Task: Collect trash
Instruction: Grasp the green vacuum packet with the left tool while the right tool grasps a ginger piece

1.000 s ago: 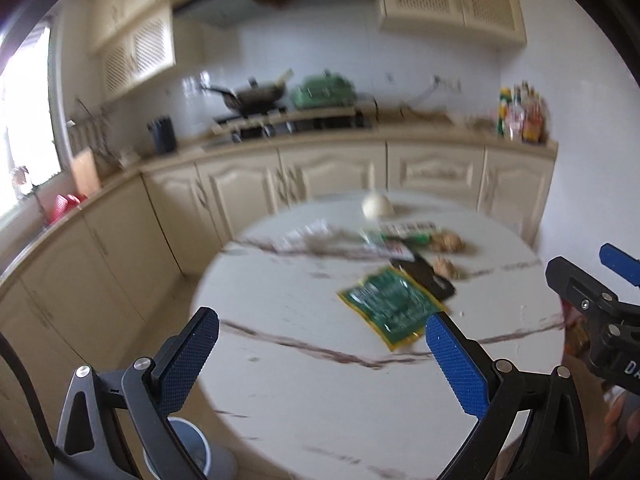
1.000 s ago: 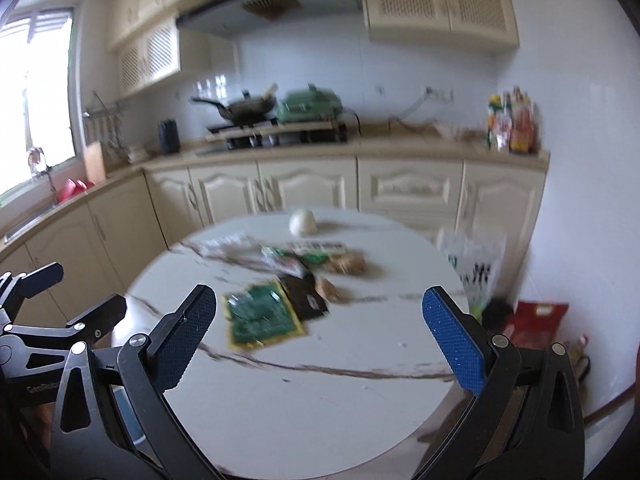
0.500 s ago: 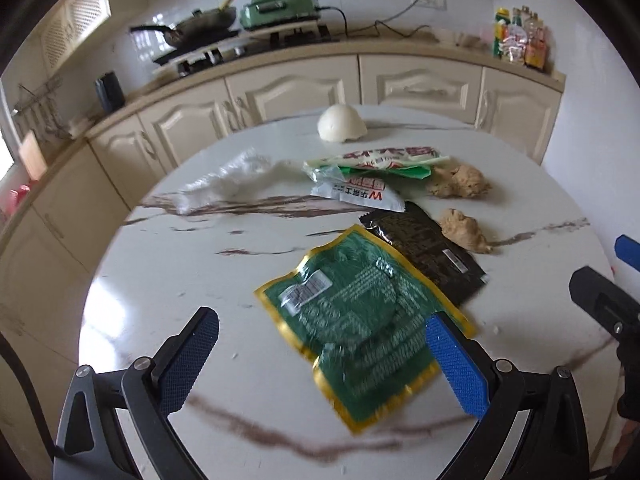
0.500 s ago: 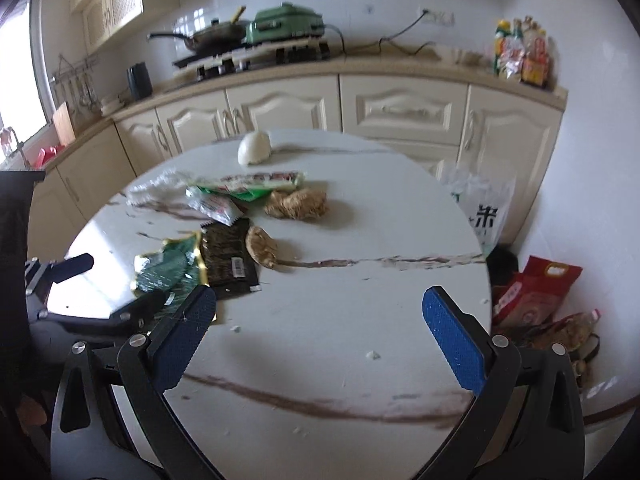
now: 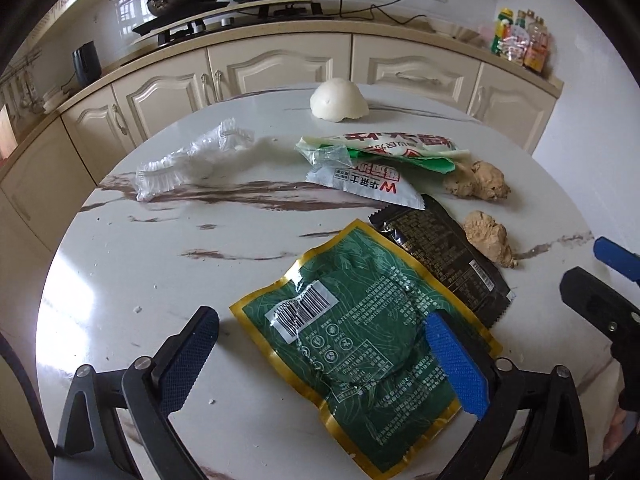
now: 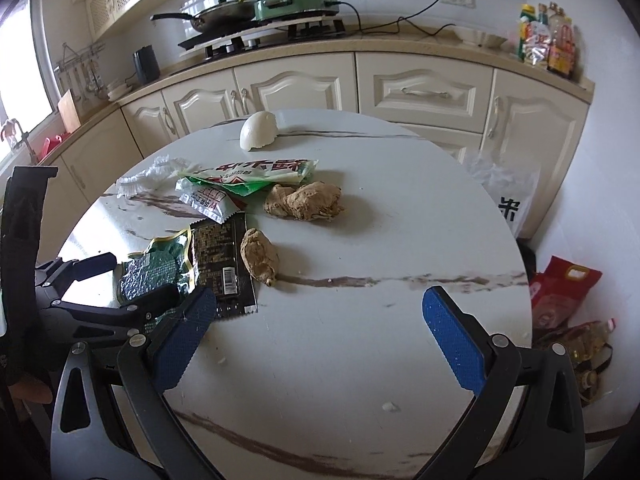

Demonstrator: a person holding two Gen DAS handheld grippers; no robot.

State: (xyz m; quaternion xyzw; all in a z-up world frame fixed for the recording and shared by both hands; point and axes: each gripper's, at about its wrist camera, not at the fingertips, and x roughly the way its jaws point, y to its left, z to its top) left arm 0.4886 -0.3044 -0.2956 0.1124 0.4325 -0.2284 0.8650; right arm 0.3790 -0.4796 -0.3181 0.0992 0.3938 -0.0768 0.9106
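Reaching for the first wrapper: left tool spread, jaws just closing slightly, green packet flat on desk between them, unpinched. Right tool spread, empty, over bare desk. Next, probably: lower left tool, catch packet's edge, pinch.

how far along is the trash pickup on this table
Nothing looks collected yet. The left gripper is open over the green packet, its jaws just narrowing, not pressing it. The right gripper is open and empty. The black wrapper, red-and-white wrappers and clear plastic remain.

The left gripper hides part of the green packet, and the bottles' labels are unreadably small.
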